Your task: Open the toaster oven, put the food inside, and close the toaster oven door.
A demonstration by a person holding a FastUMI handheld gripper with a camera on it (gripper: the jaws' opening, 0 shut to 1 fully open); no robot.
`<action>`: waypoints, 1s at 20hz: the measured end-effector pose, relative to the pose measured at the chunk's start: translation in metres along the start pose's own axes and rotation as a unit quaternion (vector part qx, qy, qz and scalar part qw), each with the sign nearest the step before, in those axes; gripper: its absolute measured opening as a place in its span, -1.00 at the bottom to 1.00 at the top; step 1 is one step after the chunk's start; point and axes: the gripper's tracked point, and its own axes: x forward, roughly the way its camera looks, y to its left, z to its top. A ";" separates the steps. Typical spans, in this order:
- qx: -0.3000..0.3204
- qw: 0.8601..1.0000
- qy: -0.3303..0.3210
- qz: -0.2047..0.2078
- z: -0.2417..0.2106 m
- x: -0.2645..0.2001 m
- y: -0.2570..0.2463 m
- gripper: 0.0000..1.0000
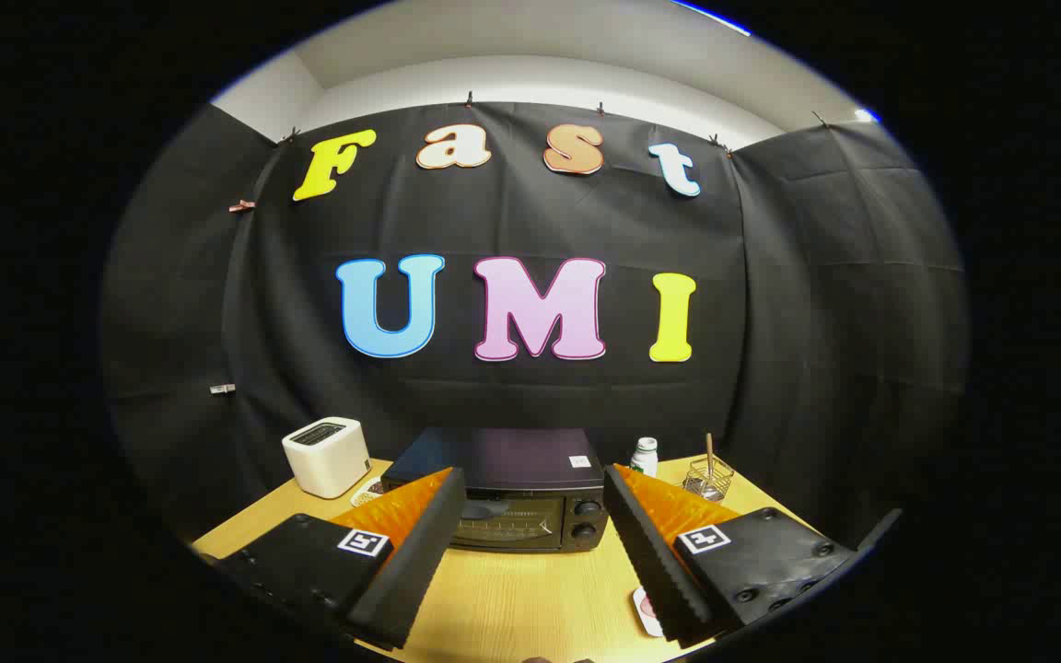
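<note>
My gripper (530, 552) is spread wide, its fingers (420, 552) holding nothing and touching nothing — just bare wooden table (521, 599) between them. The black toaster oven (507, 502) sits ahead of the fingertips, door shut. A white toaster (326, 456) stands to its left; a small bottle (645, 456) and wire holder (708, 477) to its right. Beside my right finger lies a plate (647, 611) — possibly the food's, mostly hidden.

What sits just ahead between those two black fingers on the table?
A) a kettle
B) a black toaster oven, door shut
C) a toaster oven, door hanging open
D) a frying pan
B: the black toaster oven stands beyond the open gripper, door shut.
</note>
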 end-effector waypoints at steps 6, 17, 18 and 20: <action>0.003 1.000 -0.006 -0.015 0.001 -0.009 0.001 0.96; 0.002 0.999 -0.019 -0.034 0.011 -0.024 -0.023 0.95; 0.003 0.999 -0.017 -0.036 0.010 -0.024 -0.025 0.96; 0.004 0.999 -0.010 -0.041 0.005 -0.021 -0.031 0.96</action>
